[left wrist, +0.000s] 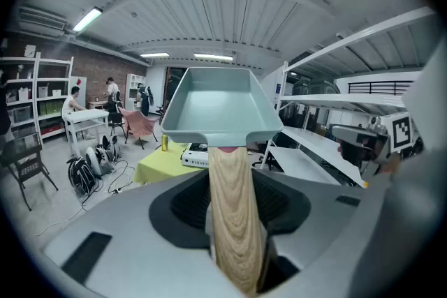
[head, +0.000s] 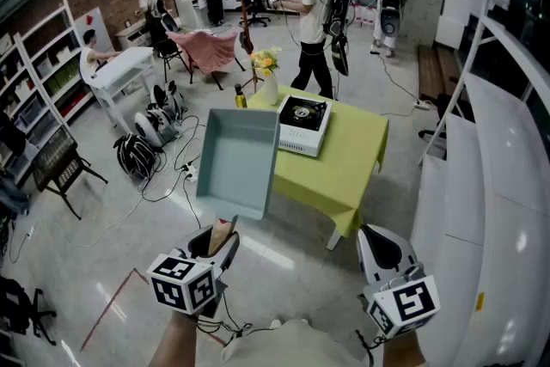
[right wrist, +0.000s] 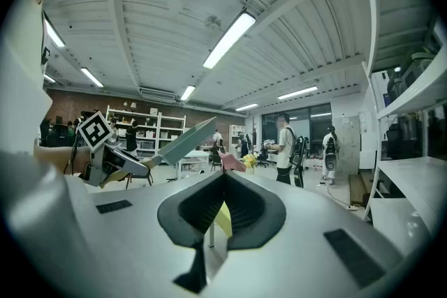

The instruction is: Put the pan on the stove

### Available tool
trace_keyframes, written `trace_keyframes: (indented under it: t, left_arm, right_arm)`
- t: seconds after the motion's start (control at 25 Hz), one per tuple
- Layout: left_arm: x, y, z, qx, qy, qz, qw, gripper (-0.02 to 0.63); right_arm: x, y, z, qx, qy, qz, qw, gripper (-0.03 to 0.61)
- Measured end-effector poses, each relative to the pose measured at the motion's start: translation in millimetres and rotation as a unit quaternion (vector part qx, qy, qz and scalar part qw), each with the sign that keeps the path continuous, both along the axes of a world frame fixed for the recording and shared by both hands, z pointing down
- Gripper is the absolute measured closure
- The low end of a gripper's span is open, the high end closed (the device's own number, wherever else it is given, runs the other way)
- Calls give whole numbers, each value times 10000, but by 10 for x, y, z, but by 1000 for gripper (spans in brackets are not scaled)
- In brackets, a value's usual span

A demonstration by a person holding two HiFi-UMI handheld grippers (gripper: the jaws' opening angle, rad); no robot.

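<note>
1. The left tongs (head: 225, 235) are clamped on the wooden handle (head: 222, 236) of the pan (head: 236, 159), and the pan is up in the air, well clear of the floor.
2. It's a grey-blue rectangular pan. In the head view it hangs at the near left corner of the surface (head: 344, 163), and its far edge overlaps the yellow-green cloth.
3. The left gripper view shows the grip plainly: the pale wood handle (left wrist: 234, 220) runs straight between the jaws, with the pan (left wrist: 220, 105) fanning out beyond them.
4. The stove (head: 302, 123), a white single-burner unit with a black top, sits on the surface just beyond the pan's right edge. The pan is not on it.
5. In the left gripper view, the stove (left wrist: 197, 155) peeks out below the pan's lip.
6. The right tongs (head: 378, 241) hang low at the right, well apart from the pan and the surface. Their jaws stand only a narrow slit apart, with nothing between them.
7. The right gripper view (right wrist: 218, 220) confirms it: there's just a sliver of yellow cloth through the gap. Off to its left, the pan (right wrist: 183, 139) sits tilted in the left tongs (right wrist: 115, 158).
8. At the surface's far corner stand a vase of yellow flowers (head: 268, 77) and a small yellow can (head: 241, 97).
9. A person in a white shirt (head: 314, 9) stands beyond the surface, and others are further back in the room.
</note>
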State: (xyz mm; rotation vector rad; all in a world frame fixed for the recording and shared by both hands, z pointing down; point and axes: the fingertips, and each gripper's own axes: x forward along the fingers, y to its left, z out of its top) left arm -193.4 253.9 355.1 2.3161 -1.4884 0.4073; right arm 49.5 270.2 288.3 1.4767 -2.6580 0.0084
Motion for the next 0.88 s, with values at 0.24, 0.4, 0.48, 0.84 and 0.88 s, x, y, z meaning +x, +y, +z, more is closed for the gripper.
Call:
trace_keyframes:
  t: [0.24,0.4,0.48,0.84,0.88]
  left_arm:
    - [114,22,-13,-19,-35,31,10000,442]
    - [187,38,-15,-4,-63,30,10000,442]
    - [221,44,-4,-11,-88,41,10000,442]
    - [392,63,56,-32,-96,141,9998,442]
    - [400,51,60,-25,-84,136,9999,442]
  right_arm:
    - [105,16,63,30,-109,-44,9999,572]
    - [193,63,67,32,-182,-25,9998,574]
    - [229,78,85,23,-193,-18,9998,572]
    - [335,92,188,-47,-235,-32,9997,572]
    - [340,85,196,-49,-228,-39,9997,572]
